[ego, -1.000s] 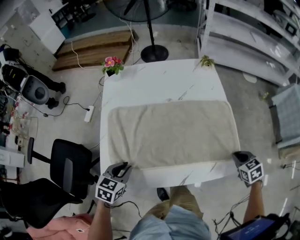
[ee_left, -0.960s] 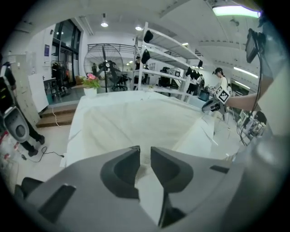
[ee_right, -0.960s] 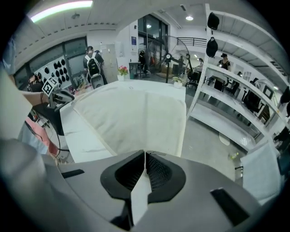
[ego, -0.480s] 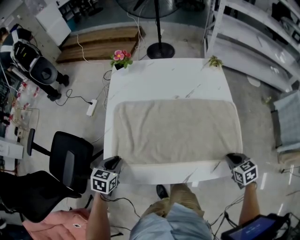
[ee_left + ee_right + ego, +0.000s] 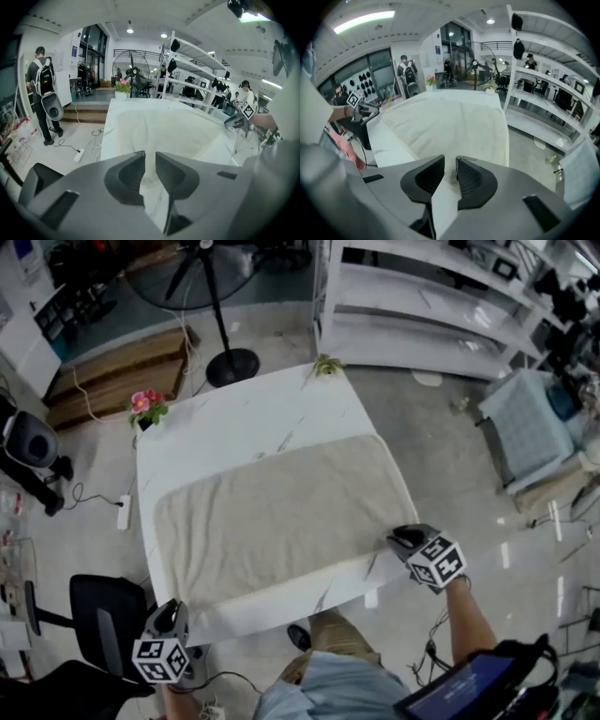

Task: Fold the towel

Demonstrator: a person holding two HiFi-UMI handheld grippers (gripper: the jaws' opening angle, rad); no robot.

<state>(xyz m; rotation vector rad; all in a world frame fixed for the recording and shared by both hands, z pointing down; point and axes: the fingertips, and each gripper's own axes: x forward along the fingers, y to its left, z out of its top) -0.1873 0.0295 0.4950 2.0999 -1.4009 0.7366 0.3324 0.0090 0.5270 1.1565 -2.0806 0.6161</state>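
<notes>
A beige towel [image 5: 281,517] lies spread flat across the white table [image 5: 234,423]. My left gripper [image 5: 169,613] hangs beside the table's near-left corner, clear of the towel. Its jaws have just been opening, and the left gripper view shows a narrow gap at the gripper [image 5: 150,157] with nothing in it and the towel [image 5: 173,131] ahead. My right gripper [image 5: 401,538] sits at the towel's near-right corner. Its jaws [image 5: 450,164] have just been opening too. The towel [image 5: 445,122] starts right at their tips and the pads do not press on it.
A pink flower pot [image 5: 145,407] and a small green plant [image 5: 325,365] stand on the table's far corners. A fan stand [image 5: 232,365] and white shelving [image 5: 431,306] are beyond it. An office chair [image 5: 108,634] stands by the left gripper. A person with a backpack [image 5: 41,93] stands nearby.
My left gripper has drawn back from the towel's near-left corner to beside the table corner. My right gripper stays by the near-right corner. The head view has swung, so the table now looks tilted.
</notes>
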